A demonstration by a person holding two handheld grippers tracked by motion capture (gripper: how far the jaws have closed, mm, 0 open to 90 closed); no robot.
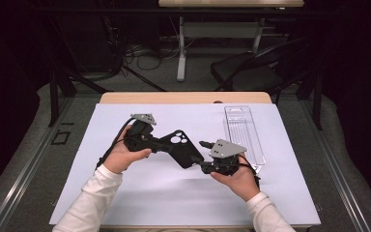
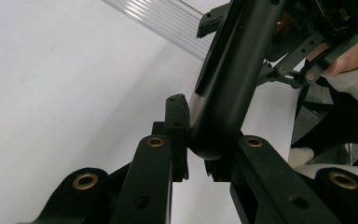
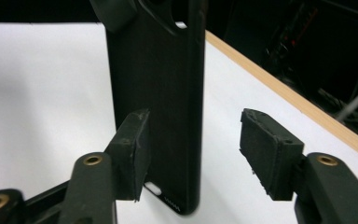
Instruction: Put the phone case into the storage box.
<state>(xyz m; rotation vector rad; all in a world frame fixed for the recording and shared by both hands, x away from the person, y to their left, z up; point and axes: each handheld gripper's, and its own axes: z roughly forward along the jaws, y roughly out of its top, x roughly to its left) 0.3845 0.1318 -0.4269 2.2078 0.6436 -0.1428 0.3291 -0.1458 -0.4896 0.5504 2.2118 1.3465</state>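
- At nine o'clock of the white mat (image 1: 77, 164): left gripper (image 1: 158, 143), held in a hand (image 1: 123, 155) with a white sleeve, pointing toward three o'clock.
- Closed down on one end of the black phone case (image 1: 182, 148); seen in the left gripper view clamped on the case's rounded corner (image 2: 216, 126), pads pressed against both sides.
- At the mat's centre: the phone case, lifted off the mat as far as can be judged from above, round camera holes up toward twelve o'clock, spanning the gap between the two tools.
- At four o'clock of the case: right gripper (image 1: 204, 144), grey plate on top, held from below by the other hand (image 1: 239, 180).
- Spread wide in the right gripper view (image 3: 193, 140): one pad (image 3: 135, 144) against the case's face (image 3: 158, 102), the other well clear, so nothing gripped.
- At two o'clock of the mat: a clear plastic tray (image 1: 244, 133), lying flat, just beside the right gripper.
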